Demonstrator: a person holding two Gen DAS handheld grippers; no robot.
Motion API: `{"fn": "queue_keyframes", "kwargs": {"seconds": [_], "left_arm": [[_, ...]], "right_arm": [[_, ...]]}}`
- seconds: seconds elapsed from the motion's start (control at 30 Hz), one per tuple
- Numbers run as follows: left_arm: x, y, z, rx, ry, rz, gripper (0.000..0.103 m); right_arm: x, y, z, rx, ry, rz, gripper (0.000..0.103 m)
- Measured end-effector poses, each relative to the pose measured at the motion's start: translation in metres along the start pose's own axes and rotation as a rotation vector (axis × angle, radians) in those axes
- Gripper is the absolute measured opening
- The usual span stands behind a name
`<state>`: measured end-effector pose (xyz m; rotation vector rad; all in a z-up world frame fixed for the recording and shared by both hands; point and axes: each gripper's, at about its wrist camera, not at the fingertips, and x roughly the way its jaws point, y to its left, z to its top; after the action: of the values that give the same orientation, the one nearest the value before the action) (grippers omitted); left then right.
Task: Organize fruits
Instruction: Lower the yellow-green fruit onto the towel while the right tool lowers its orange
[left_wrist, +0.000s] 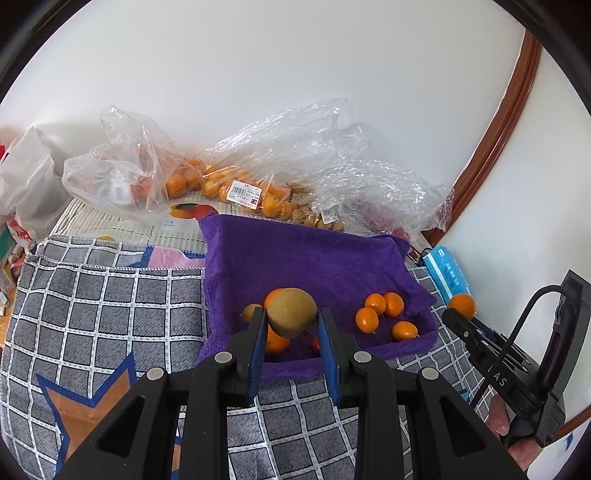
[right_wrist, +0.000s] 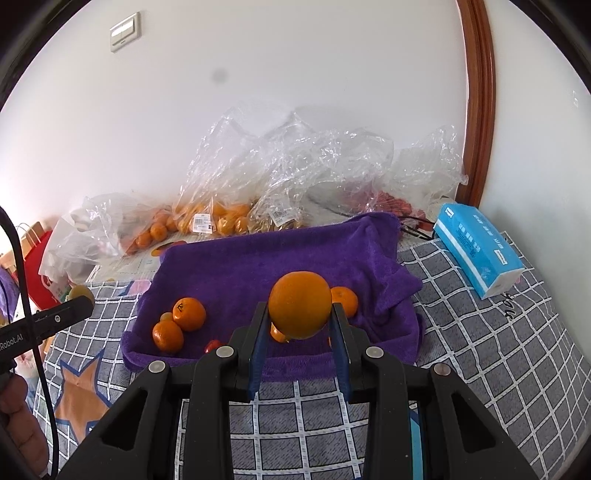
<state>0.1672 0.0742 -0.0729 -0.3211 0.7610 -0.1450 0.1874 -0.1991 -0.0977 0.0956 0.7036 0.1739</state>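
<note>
So the left gripper (left_wrist: 291, 325) pinches a round brown kiwi (left_wrist: 291, 313), the right gripper (right_wrist: 300, 325) a big orange (right_wrist: 300, 304); the purple towel-lined tray (left_wrist: 295, 258) lies just ahead, below both.

It was a room in a home. A checked cloth (right_wrist: 480, 332) covered the lower frame, supermarket fruit bags (right_wrist: 221, 206) lay mid-frame against a white wall, a light switch (right_wrist: 125, 31) sat upper left, a wooden door frame (right_wrist: 480, 110) at right.
</note>
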Motion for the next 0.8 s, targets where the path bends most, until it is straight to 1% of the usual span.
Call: {"fn": "queue_keyframes", "kwargs": {"seconds": [0.3, 0.53, 0.8], "left_arm": [[0.021, 0.006, 0.004, -0.016, 0.028, -0.007, 0.026], [0.035, 0.006, 0.006, -0.01, 0.046, -0.001, 0.026], [0.045, 0.033, 0.017, -0.061, 0.053, 0.032, 0.026]], "right_arm": [[0.018, 0.001, 0.002, -0.008, 0.015, -0.009, 0.032], [0.029, 0.0, 0.002, -0.009, 0.027, -0.007, 0.032], [0.04, -0.007, 0.009, -0.022, 0.014, -0.023, 0.032]]}}
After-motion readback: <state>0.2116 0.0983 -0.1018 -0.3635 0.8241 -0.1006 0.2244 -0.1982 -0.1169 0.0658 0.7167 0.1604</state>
